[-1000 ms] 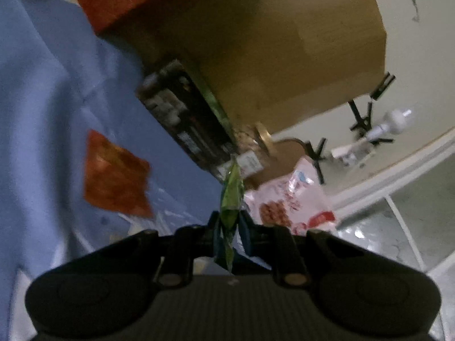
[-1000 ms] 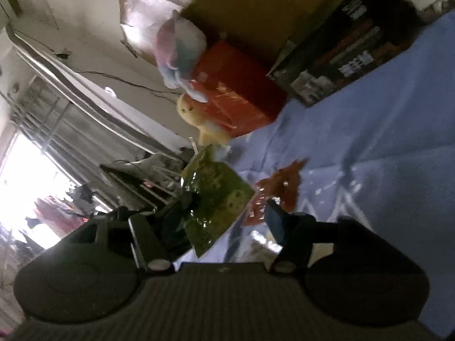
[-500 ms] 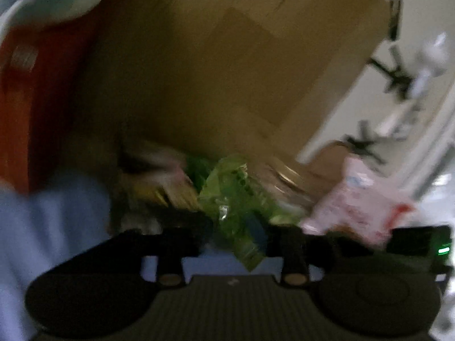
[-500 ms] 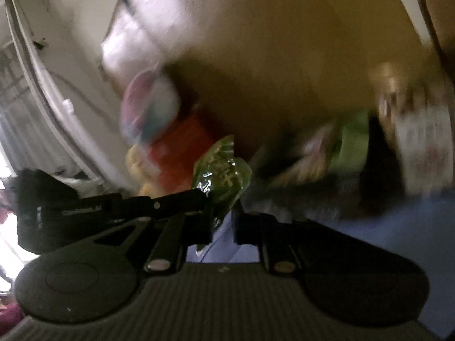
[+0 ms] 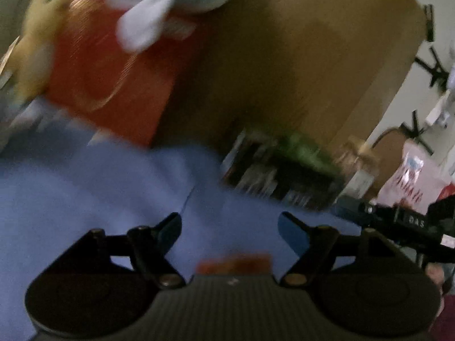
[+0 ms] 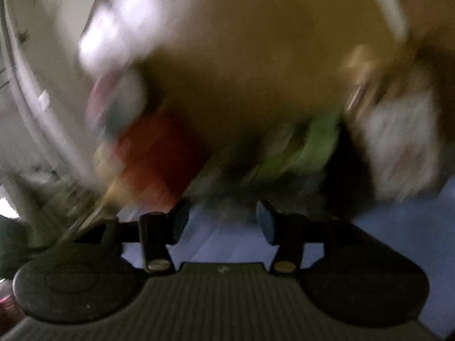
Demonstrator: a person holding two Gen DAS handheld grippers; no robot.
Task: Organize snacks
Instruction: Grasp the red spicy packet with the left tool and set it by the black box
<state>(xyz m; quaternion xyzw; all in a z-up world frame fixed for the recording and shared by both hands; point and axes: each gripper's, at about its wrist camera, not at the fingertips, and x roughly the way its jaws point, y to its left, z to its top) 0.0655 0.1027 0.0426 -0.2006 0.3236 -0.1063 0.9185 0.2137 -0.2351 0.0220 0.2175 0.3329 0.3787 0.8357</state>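
A: Two grippers, and both are empty. The left gripper [image 5: 229, 224] has its jaws standing wide apart, having just been opening, with only the blue cloth [image 5: 85, 193] showing between them. The right gripper [image 6: 221, 218] is also parted, its jaws just reopened, nothing between them.

B: So where are the snacks?

A: A green packet [image 6: 310, 147] sits at centre right of the right wrist view, at the dark box [image 5: 273, 170] under the big cardboard box [image 5: 298, 56]. Whether it lies in that box or on its edge I cannot tell; the blur is heavy. An orange packet [image 5: 233, 264] lies low in the left wrist view, just beyond the gripper's body. A pink and white bag [image 5: 412, 179] stands at the right edge.

B: What could go wrong?

A: I judge the main risk is speed. Both views smear, so a quick reach for the orange packet may miss or shove it along the cloth. The two grippers are close, too: the black bar at lower right of the left view looks like the other tool, and they could knock together. The green packet, if perched on the edge, could slide off.

B: Any writing?

A: Only "DAS" on that black bar. The print on the dark box and the pink bag is too blurred to read.
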